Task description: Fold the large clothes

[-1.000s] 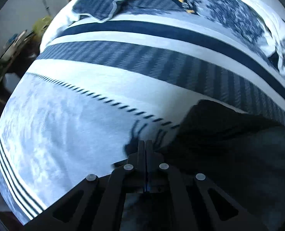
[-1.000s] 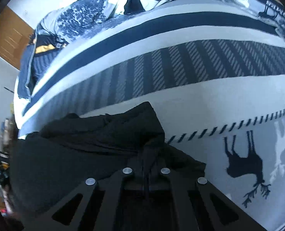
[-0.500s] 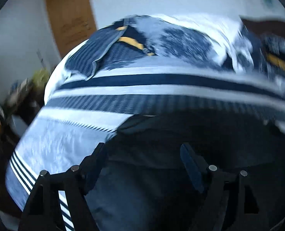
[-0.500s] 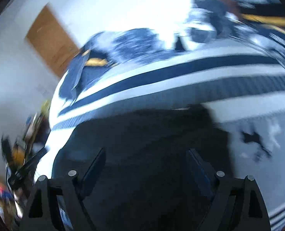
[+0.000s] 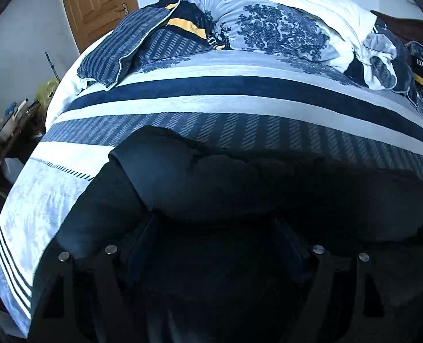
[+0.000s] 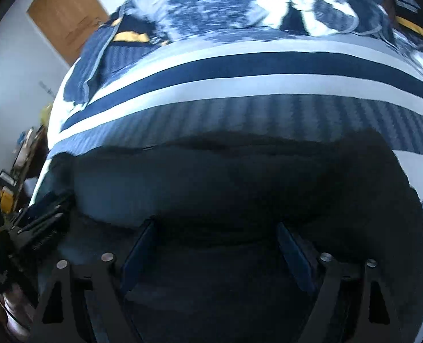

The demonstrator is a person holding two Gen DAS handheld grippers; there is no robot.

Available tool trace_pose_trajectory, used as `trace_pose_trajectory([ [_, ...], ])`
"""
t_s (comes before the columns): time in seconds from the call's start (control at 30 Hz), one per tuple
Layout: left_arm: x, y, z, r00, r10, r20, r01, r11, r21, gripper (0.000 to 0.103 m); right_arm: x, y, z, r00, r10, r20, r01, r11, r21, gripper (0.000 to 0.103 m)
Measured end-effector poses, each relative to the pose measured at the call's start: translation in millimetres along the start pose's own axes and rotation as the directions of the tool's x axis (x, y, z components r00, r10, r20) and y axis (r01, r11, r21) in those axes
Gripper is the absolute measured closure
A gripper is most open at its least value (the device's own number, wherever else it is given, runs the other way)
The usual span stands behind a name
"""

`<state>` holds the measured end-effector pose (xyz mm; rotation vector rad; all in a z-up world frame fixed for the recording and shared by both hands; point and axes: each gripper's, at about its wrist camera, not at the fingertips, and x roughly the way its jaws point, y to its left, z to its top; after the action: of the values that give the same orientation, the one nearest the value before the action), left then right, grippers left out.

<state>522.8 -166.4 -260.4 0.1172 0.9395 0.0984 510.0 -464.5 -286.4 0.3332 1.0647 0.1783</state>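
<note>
While one large black garment lies folded on the blue-and-white striped bedspread, we find left gripper and right gripper gaping wide, empty, two rumpled pillows beyond.

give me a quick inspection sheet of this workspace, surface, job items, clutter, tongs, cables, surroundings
surface: bed with blue and white striped bedspread, flat under the work area
job's things: dark black fabric garment lying on the near part of the bed, a fold running across it
clutter: bunched tree-print duvet and striped blue pillow at the far end
grippers: left tongs open above the garment, nothing between the fingers; right tongs open likewise
cables: nothing seen
surroundings: brown wooden door, white wall, cluttered side table beside the bed
</note>
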Motion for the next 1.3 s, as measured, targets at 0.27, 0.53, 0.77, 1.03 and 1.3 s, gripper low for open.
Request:
trace_pose_trajectory([
  [0.27, 9, -3, -1, 1.000, -0.012, 0.023, 0.012, 1.000, -0.001, 0.021, 4, -32, 2, 0.997, -0.057, 0.056, 0.054, 0.998, 0.038, 0.018],
  [0.53, 10, -2, -3, 1.000, -0.009, 0.022, 0.008, 1.000, 0.006, 0.018, 10, -26, -6, 0.994, -0.077, 0.073, 0.076, 0.997, 0.029, 0.017],
  [0.77, -4, 29, -15, 0.999, 0.038, -0.002, -0.038, 0.999, 0.038, 0.018, 10, -25, -11, 0.990, -0.139, 0.035, 0.139, 0.990, -0.005, 0.017],
  [1.03, -52, 95, -61, 0.998, 0.051, 0.039, -0.050, 0.998, -0.035, 0.018, -34, -66, -49, 0.967, -0.255, 0.014, 0.253, 0.964, 0.077, 0.017],
  [1.3, -137, 164, -156, 0.995, 0.005, 0.095, 0.018, 0.972, -0.234, 0.018, -142, -57, -179, 0.983, -0.023, 0.184, 0.003, 0.994, 0.112, 0.017],
])
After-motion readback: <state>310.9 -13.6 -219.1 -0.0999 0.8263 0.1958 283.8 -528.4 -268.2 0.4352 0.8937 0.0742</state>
